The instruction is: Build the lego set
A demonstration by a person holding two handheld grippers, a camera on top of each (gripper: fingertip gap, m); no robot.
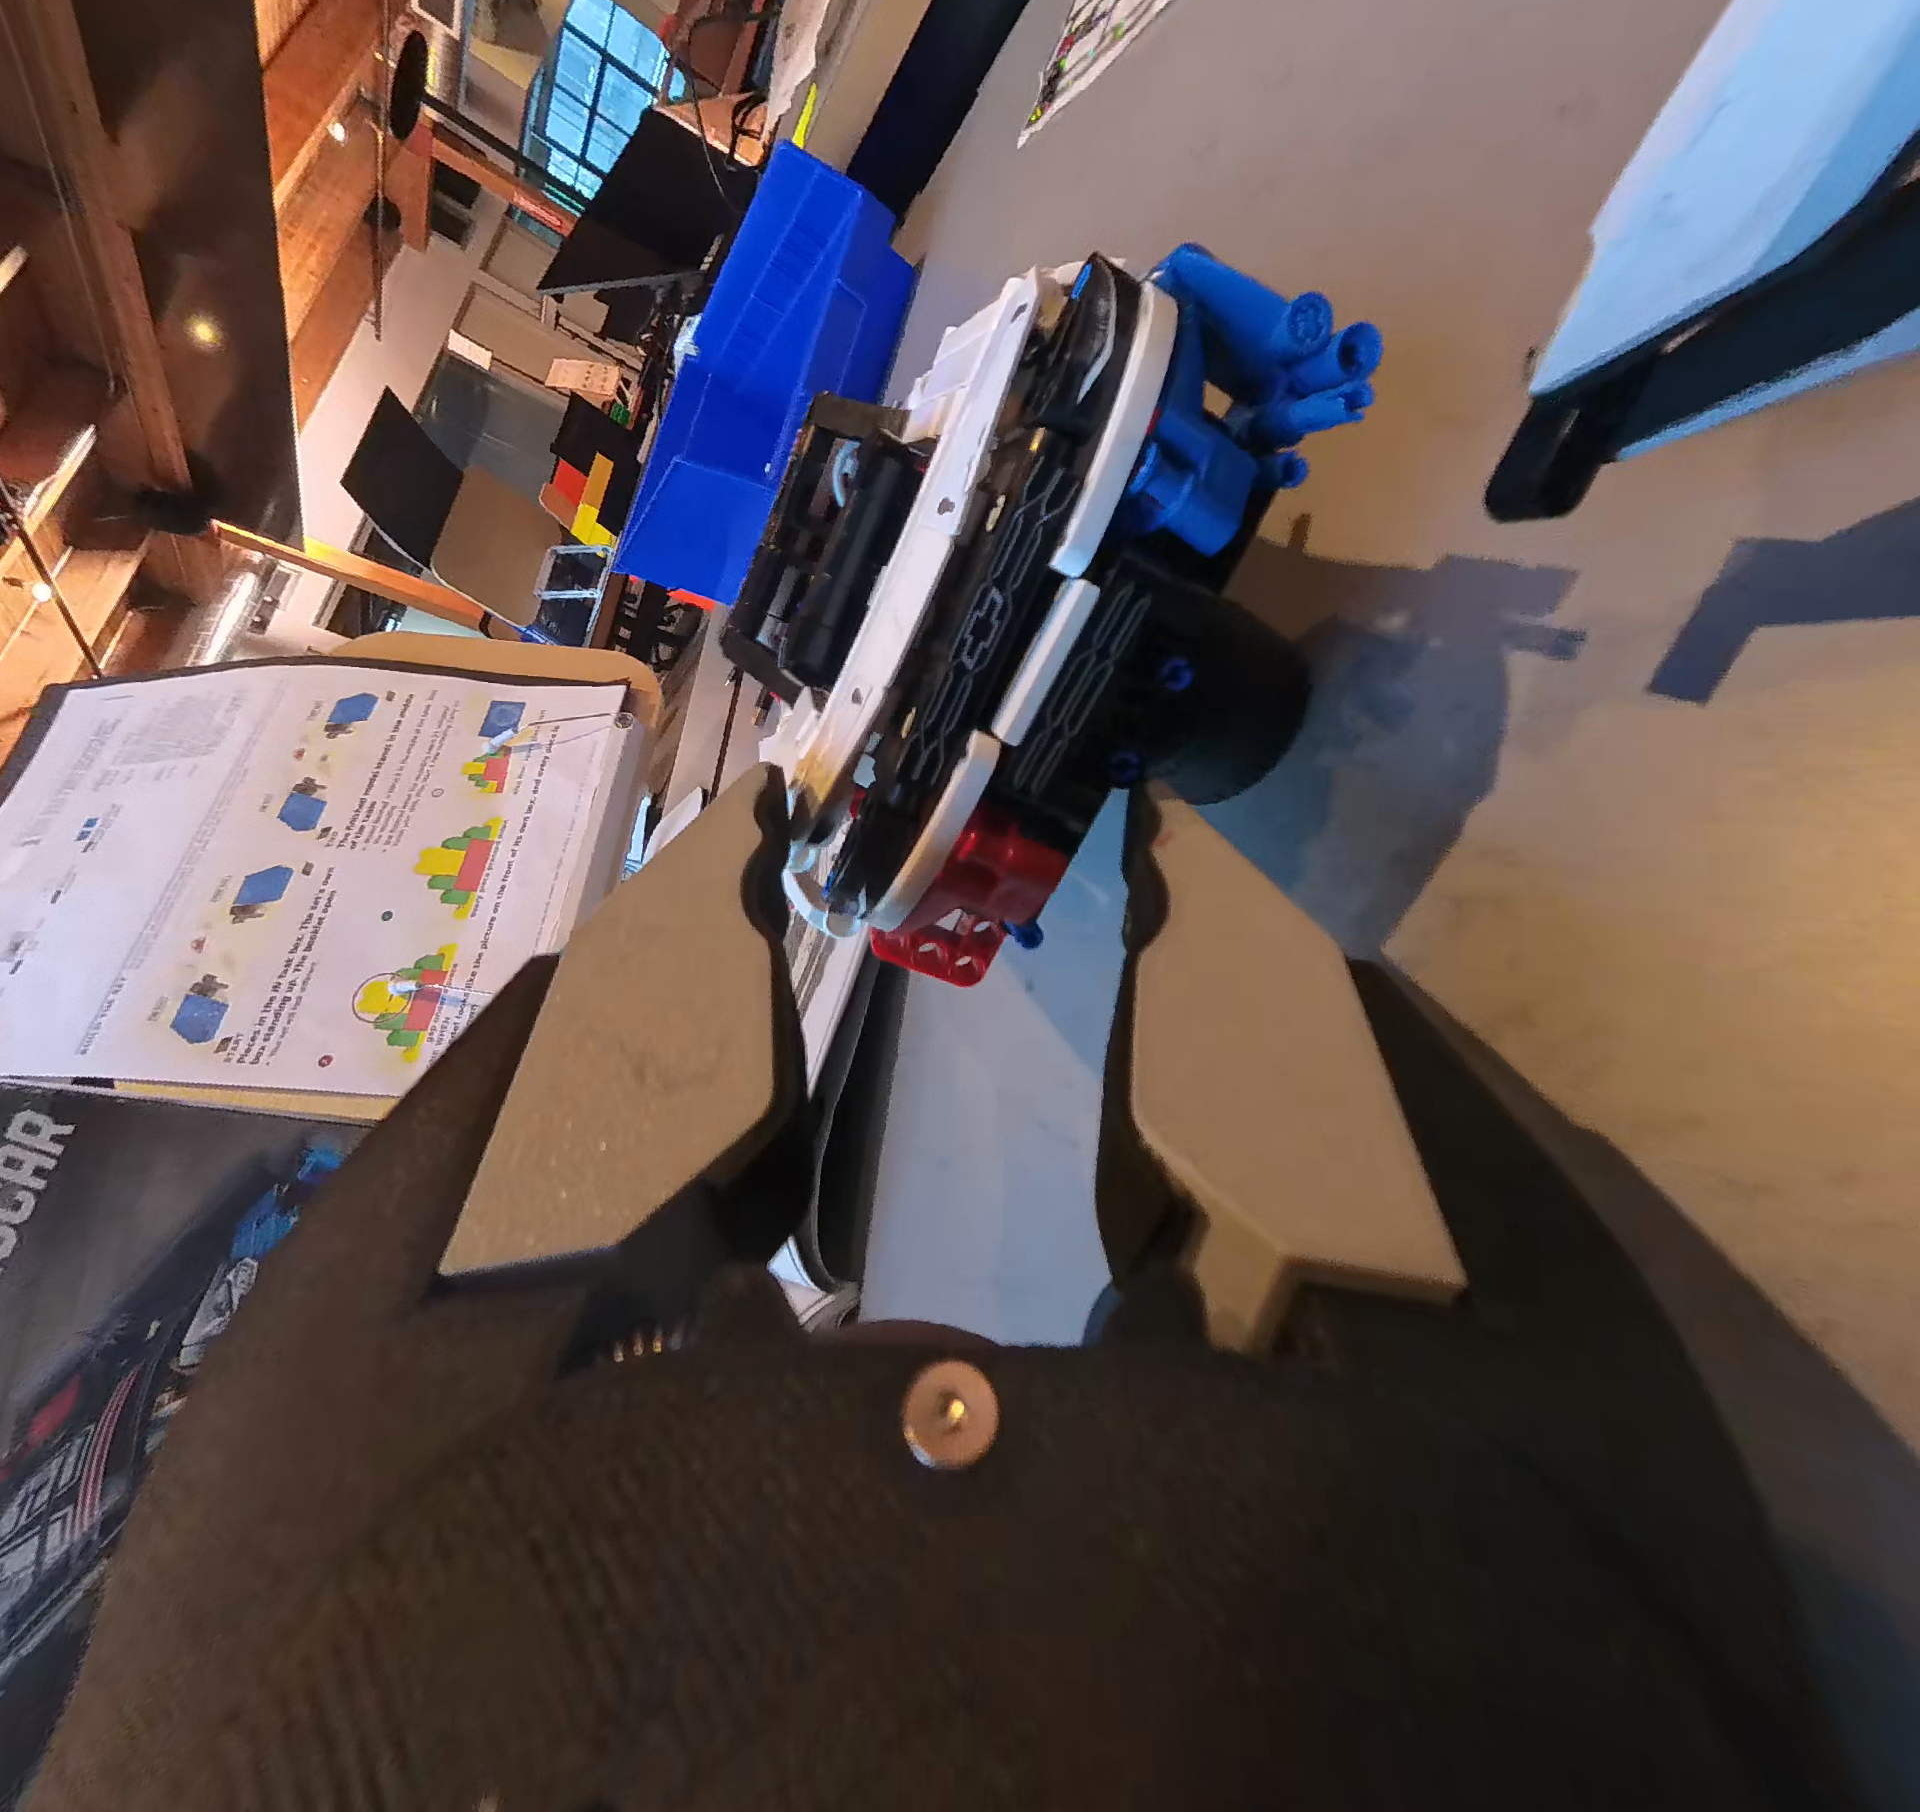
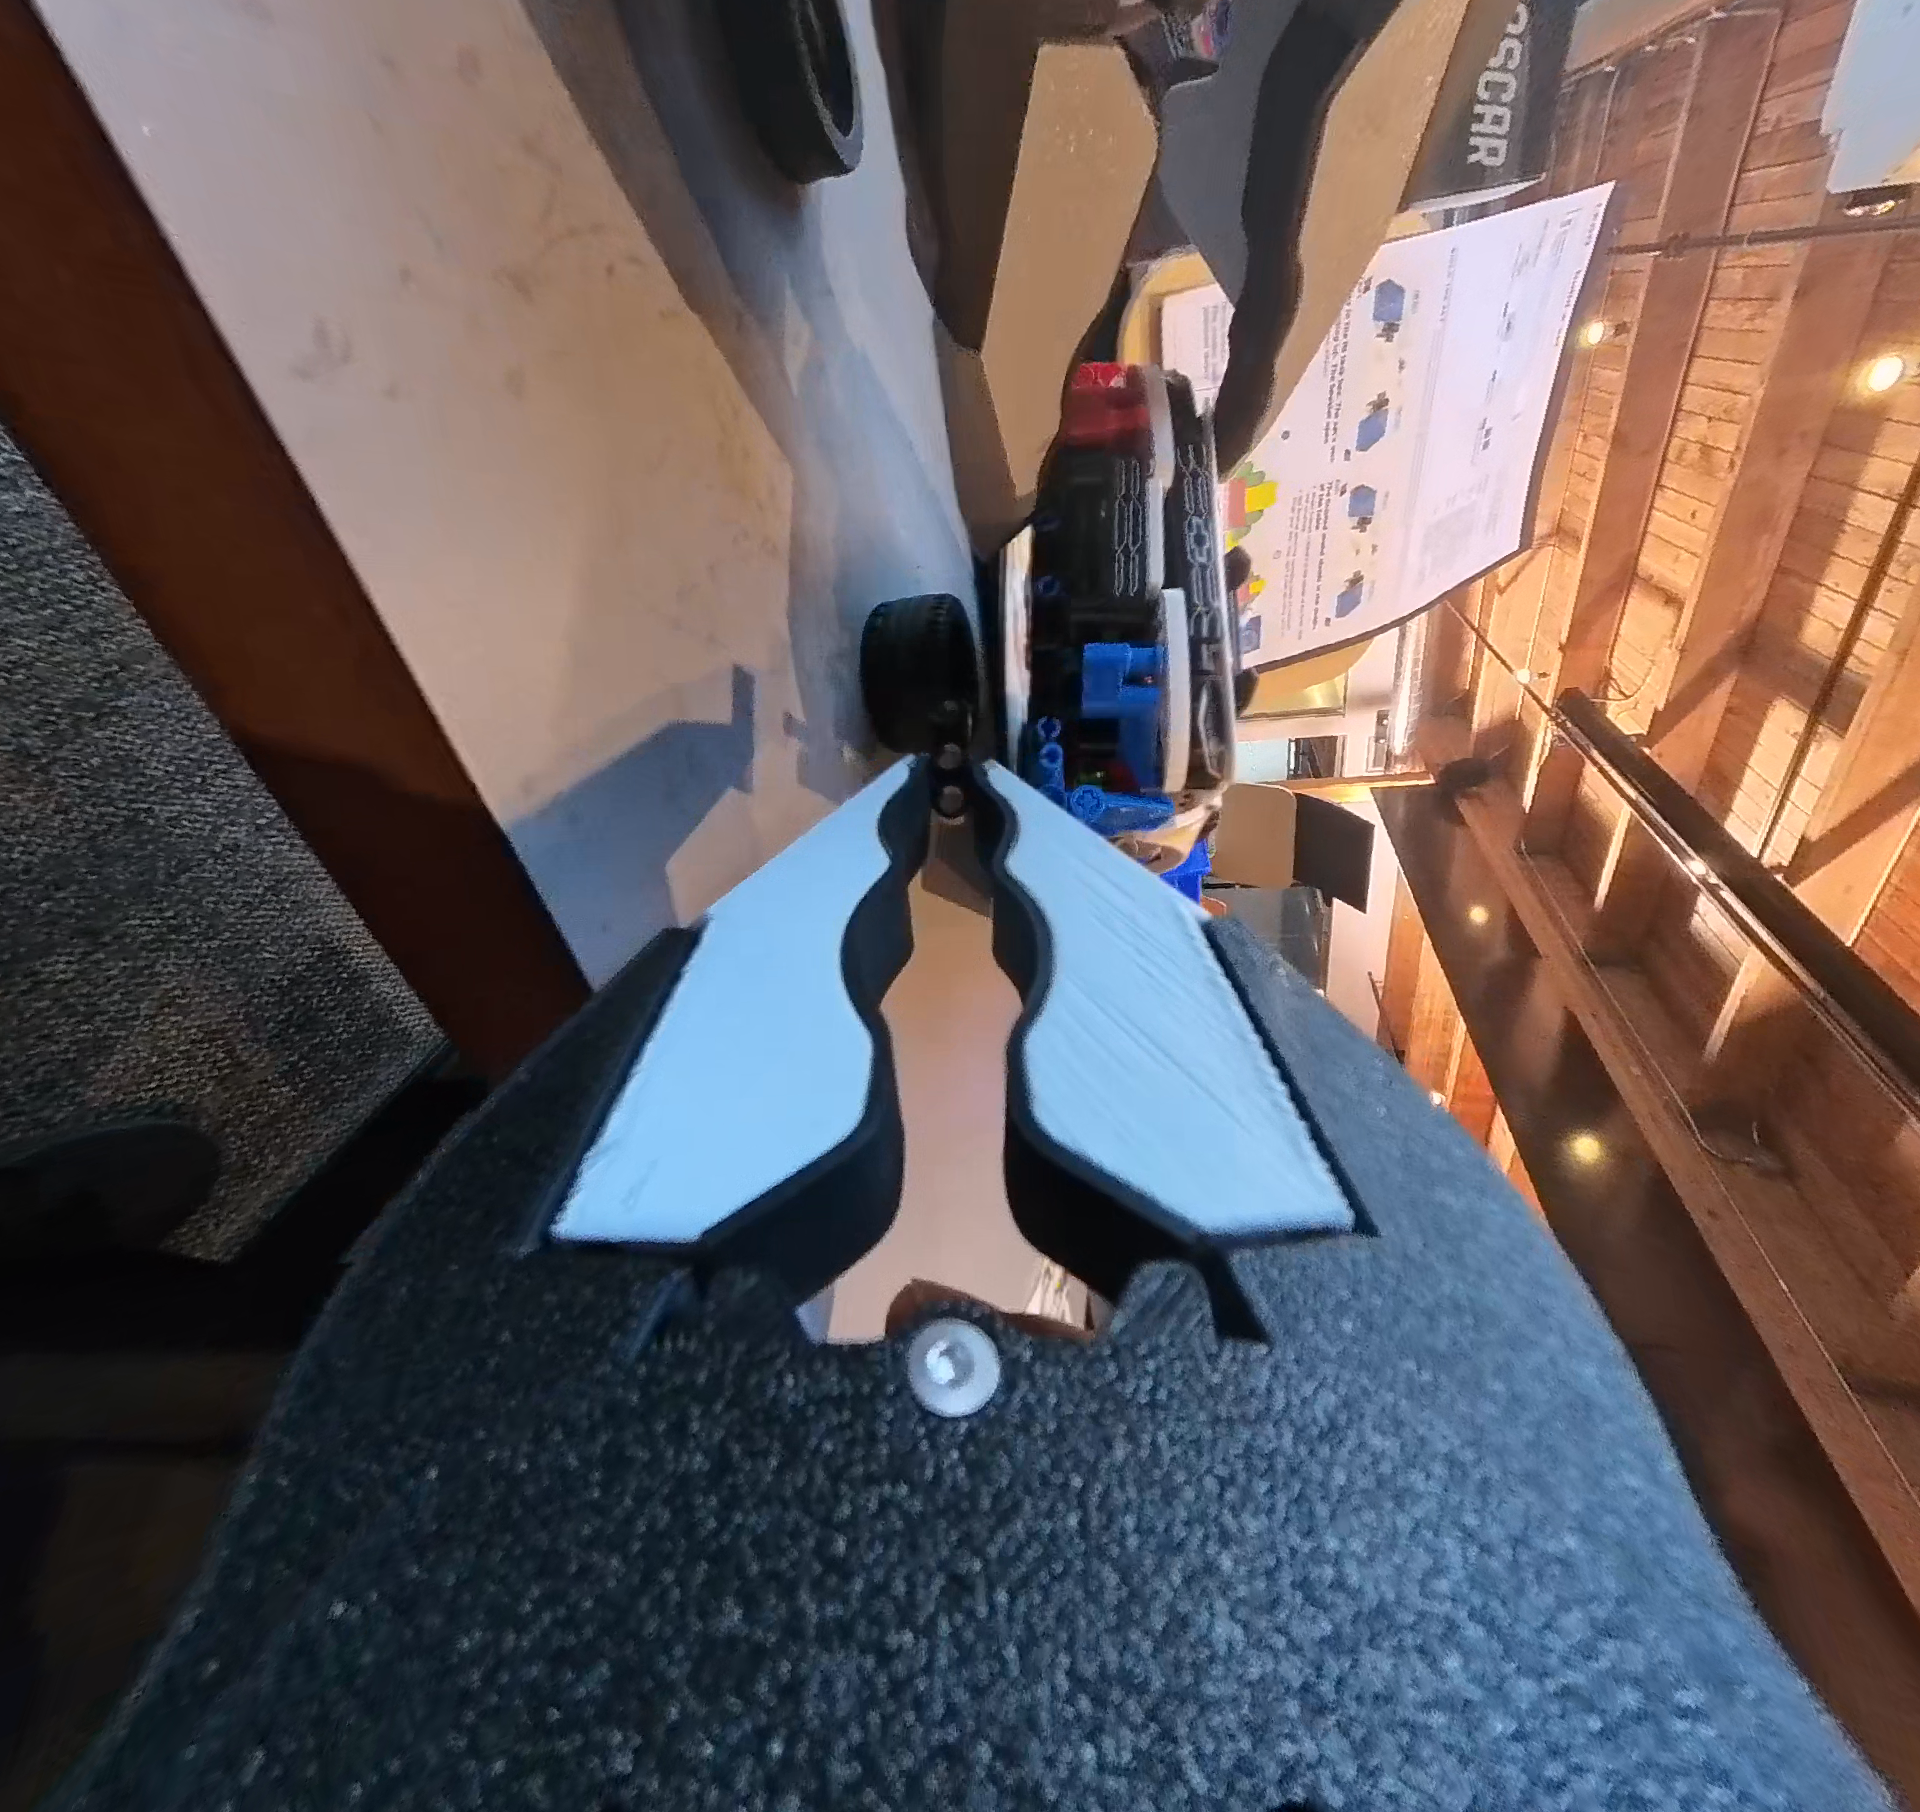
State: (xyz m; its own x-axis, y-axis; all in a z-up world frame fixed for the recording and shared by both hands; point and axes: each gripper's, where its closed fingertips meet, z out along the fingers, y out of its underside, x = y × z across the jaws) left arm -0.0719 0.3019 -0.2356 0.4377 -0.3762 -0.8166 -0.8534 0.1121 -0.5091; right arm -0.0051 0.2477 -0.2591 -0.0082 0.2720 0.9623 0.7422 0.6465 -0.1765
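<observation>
On the pale table (image 1: 1455, 152), the Lego car (image 1: 997, 557) sits btwn the left gripper (image 1: 951, 827) fingers, spread apart round its red end. Right gripper (image 2: 948, 770), nearly together, pinches a small black pin (image 2: 948, 775) by the car's wheel (image 2: 920, 666). Blue bin (image 1: 769, 391) beyond.

The half-built lego car (image 1: 997, 557), white and black with blue and red parts, stands on the table (image 1: 1455, 204). One black wheel (image 2: 920, 666) appears mounted on its side, while a loose tyre (image 2: 795, 27) lies on the table well apart from the car.
</observation>
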